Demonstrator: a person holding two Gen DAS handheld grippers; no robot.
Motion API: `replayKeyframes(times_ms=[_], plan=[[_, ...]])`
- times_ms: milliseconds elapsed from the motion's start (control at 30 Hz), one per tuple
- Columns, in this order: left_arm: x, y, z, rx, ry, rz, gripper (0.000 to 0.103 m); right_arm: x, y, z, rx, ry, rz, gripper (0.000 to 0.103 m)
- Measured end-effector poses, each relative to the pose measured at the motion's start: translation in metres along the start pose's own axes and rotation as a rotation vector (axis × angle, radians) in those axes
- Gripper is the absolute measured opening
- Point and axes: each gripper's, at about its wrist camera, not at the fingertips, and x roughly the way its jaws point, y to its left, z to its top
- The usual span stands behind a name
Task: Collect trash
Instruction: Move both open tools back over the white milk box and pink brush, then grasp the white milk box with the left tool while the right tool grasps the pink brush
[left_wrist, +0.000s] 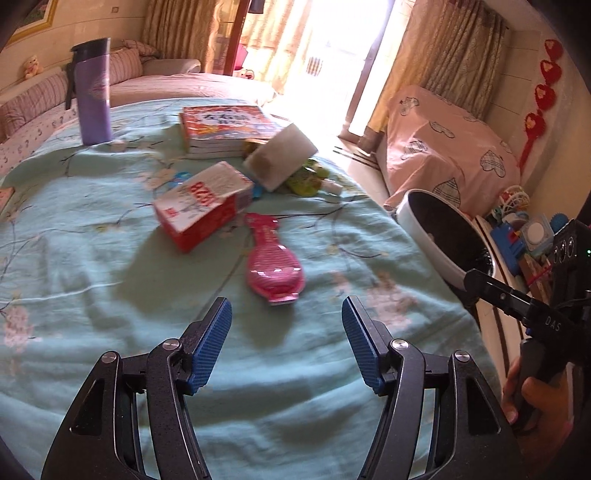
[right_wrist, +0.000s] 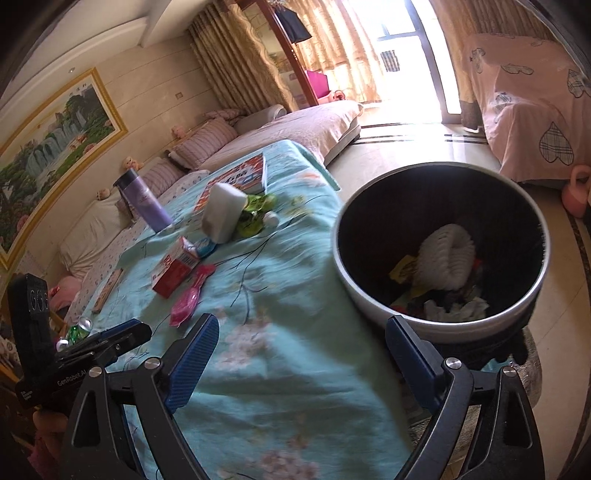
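Note:
On the teal cloth (left_wrist: 92, 258) lie a pink pouch (left_wrist: 273, 262), a red and white carton (left_wrist: 201, 206), a tilted white box (left_wrist: 280, 157) and a green pouch (left_wrist: 306, 177). My left gripper (left_wrist: 286, 325) hovers open just short of the pink pouch, with nothing between its blue pads. In the right wrist view my right gripper (right_wrist: 303, 343) is wide open and empty over the cloth's edge, beside the round trash bin (right_wrist: 369, 299). The bin holds a white ruffled piece (right_wrist: 447, 254) and crumpled paper. The pink pouch (right_wrist: 188, 299) and the carton (right_wrist: 173, 269) lie to its left.
A purple bottle (left_wrist: 94, 96) stands upright at the far left and a stack of books (left_wrist: 229, 125) lies behind the trash. A sofa (right_wrist: 295, 129) runs behind the table. A pink-covered piece of furniture (left_wrist: 443, 147) and toys (left_wrist: 524, 232) are beyond the bin. A green can (right_wrist: 79, 330) lies near the left gripper.

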Motion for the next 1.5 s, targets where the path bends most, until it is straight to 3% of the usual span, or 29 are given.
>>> replayKeyframes(times_ms=[267, 400, 800, 833, 900, 1133, 1367, 1500], plan=[[-0.002, 0.034, 0.012, 0.088, -0.022, 0.070, 0.065, 0.014, 0.031, -0.003, -0.037, 0.033, 0.020, 0.093], [0.006, 0.053, 0.029, 0.148, -0.017, 0.094, 0.073, 0.023, 0.045, -0.001, -0.056, 0.046, 0.014, 0.093], [0.066, 0.064, 0.068, 0.295, 0.042, 0.100, 0.077, 0.057, 0.082, 0.003, -0.088, 0.091, 0.047, 0.092], [0.070, 0.064, 0.068, 0.295, 0.043, 0.114, 0.074, 0.058, 0.083, 0.004, -0.089, 0.091, 0.049, 0.092], [0.074, 0.067, 0.067, 0.279, 0.054, 0.111, 0.056, 0.062, 0.089, 0.005, -0.099, 0.093, 0.056, 0.090], [0.039, 0.090, 0.051, 0.168, 0.034, 0.130, 0.056, 0.084, 0.117, 0.008, -0.158, 0.121, 0.085, 0.074], [0.001, 0.106, 0.024, 0.019, 0.031, 0.107, 0.056, 0.126, 0.142, 0.003, -0.230, 0.204, 0.065, 0.070], [-0.009, 0.100, 0.013, -0.011, 0.022, 0.107, 0.056, 0.126, 0.143, -0.002, -0.255, 0.197, 0.035, 0.044]])
